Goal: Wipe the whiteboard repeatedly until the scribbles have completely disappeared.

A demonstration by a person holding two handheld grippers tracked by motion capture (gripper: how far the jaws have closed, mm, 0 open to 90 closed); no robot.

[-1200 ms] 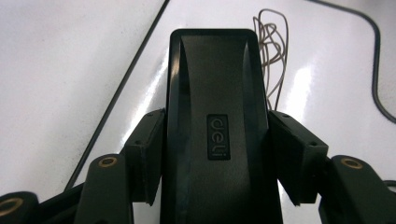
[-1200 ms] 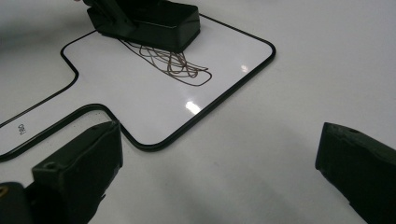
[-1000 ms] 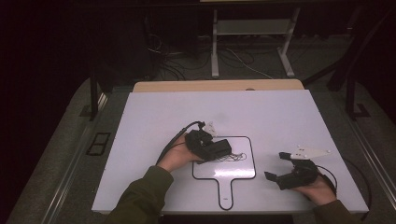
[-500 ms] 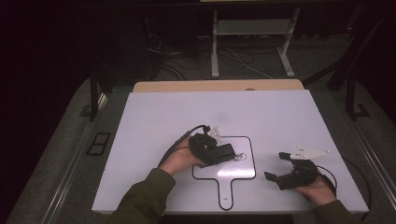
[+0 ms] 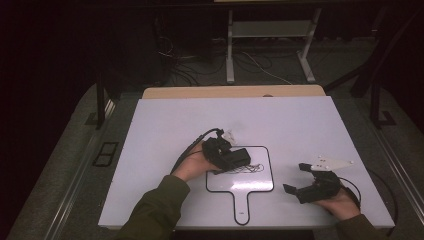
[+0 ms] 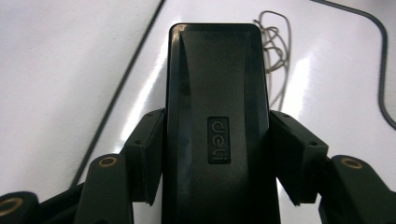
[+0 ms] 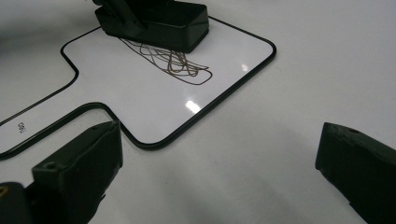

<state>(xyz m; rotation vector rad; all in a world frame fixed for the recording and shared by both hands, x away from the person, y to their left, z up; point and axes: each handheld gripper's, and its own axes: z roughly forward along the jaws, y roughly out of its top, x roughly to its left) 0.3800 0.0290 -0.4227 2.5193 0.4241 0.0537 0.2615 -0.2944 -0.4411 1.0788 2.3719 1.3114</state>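
High view: left gripper (image 5: pixel 239 159) clamps a black eraser (image 5: pixel 235 156) on the whiteboard (image 5: pixel 260 182), over scribbles (image 5: pixel 250 168); right gripper (image 5: pixel 296 178) gapes, empty | Left gripper view: jaws squeeze eraser (image 6: pixel 217 116) sides | Right gripper view: right gripper (image 7: pixel 219 168) jaws spread wide, holding nothing; eraser (image 7: pixel 154 21) sits on whiteboard (image 7: pixel 140 112).

Left gripper (image 5: pixel 235 159): matte black, blocky jaws, brass-ringed screw holes, black cable looping toward 10 o'clock. Right gripper (image 5: pixel 300 181): black, grey three-cornered plate toward 1 o'clock, thin black cable. Olive-green sleeves (image 5: pixel 155 210).
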